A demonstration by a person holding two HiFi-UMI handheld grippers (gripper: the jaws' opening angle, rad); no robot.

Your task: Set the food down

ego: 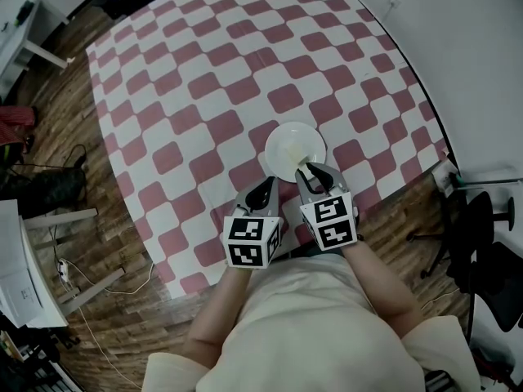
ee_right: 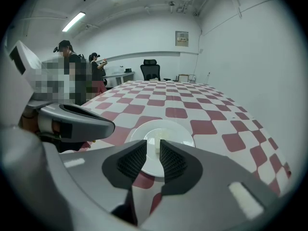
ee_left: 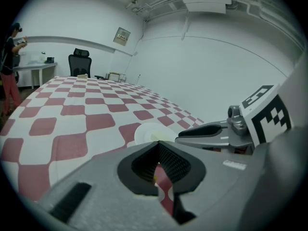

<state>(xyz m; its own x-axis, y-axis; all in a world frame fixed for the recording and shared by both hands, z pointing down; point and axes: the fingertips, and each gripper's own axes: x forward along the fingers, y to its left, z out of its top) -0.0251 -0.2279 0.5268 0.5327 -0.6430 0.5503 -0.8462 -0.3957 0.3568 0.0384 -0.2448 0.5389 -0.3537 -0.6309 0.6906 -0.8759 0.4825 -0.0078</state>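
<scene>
A white plate (ego: 288, 140) rests on the red-and-white checkered tablecloth (ego: 204, 96) near the table's front edge. A small pale piece of food (ee_right: 157, 145) lies on the plate (ee_right: 139, 129) and shows through the narrow gap between my right gripper's (ee_right: 153, 150) pads. The pads stand apart and do not press on it. In the head view the right gripper (ego: 315, 171) reaches over the plate's near rim. My left gripper (ego: 265, 188) is beside it, just short of the plate (ee_left: 148, 131). The left gripper's (ee_left: 158, 148) jaws meet with nothing between them.
The table's front edge runs just under both grippers. A black office chair (ego: 478, 223) stands to the right on the wooden floor and white furniture (ego: 24, 268) to the left. People (ee_right: 72, 76) stand beyond the table's far left, and another chair (ee_right: 150, 69) stands at its far end.
</scene>
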